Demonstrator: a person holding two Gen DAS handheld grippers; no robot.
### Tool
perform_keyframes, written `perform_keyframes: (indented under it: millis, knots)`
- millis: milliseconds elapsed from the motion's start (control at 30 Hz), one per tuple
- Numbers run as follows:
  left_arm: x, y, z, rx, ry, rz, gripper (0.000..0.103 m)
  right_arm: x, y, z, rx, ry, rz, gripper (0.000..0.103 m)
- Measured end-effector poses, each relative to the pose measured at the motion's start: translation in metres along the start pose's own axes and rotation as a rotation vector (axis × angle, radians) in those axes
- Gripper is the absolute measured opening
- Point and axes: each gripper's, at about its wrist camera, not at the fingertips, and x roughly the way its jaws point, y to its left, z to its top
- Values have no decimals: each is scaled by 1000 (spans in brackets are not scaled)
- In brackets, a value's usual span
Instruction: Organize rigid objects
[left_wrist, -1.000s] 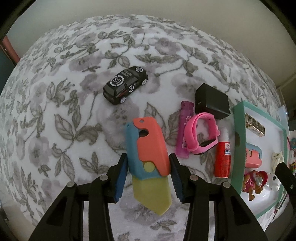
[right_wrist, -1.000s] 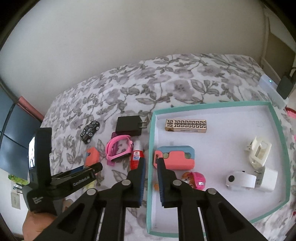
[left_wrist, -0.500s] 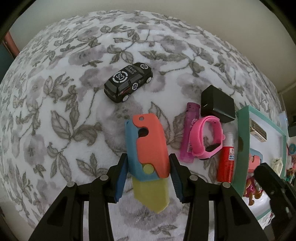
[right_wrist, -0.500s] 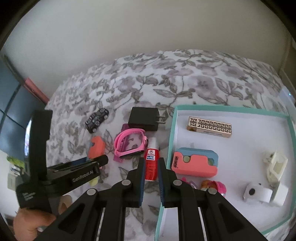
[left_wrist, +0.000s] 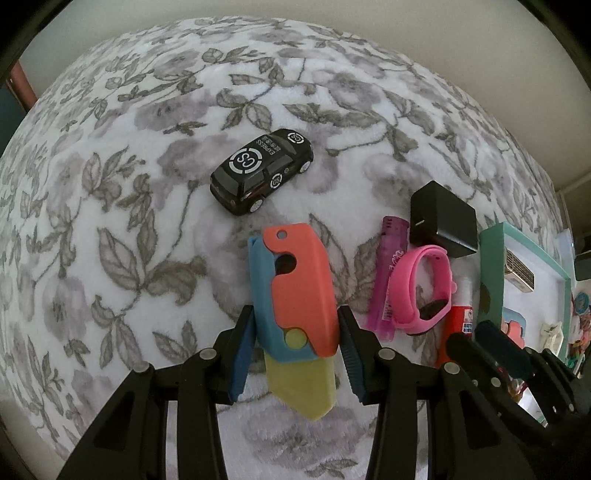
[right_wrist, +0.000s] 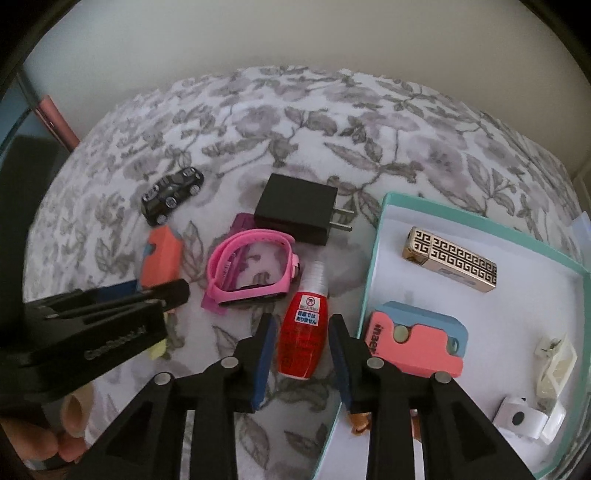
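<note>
My left gripper (left_wrist: 295, 350) has its jaws on both sides of an orange, blue and yellow toy knife (left_wrist: 295, 295) lying on the floral blanket; the pads look to be touching it. My right gripper (right_wrist: 303, 354) is open, its fingers straddling a red bottle (right_wrist: 303, 339) lying beside the teal tray (right_wrist: 373, 258). A black toy car (left_wrist: 262, 170), a pink wristband (right_wrist: 251, 269), a purple lighter (left_wrist: 388, 273) and a black charger (right_wrist: 295, 212) lie on the blanket.
The teal tray holds a gold patterned lighter (right_wrist: 452, 258), a second orange and blue toy knife (right_wrist: 417, 343), white clips (right_wrist: 554, 365) and a small figure, mostly hidden. The hand on the left gripper shows at the lower left of the right wrist view.
My right gripper moved left from over the tray to the red bottle and opened around it. My left gripper stayed around the toy knife and came slightly closer.
</note>
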Motion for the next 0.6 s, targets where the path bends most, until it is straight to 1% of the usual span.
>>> perform_keyframes:
  millis: [167, 300, 433, 533, 600]
  knots:
    - [4, -1, 8, 2, -5, 9, 45, 7, 8, 5, -31, 5, -39, 33]
    - [5, -2, 11, 4, -9, 20, 46, 17, 14, 1, -63, 38, -49, 34]
    - [8, -9, 14, 21, -22, 41, 46, 18, 12, 1, -46, 30, -49, 32]
    - [9, -12, 17, 22, -30, 53, 45, 18, 14, -1, -62, 25, -63, 31]
    - [11, -17, 18, 45, -41, 77, 45, 19, 17, -3, -72, 27, -74, 30]
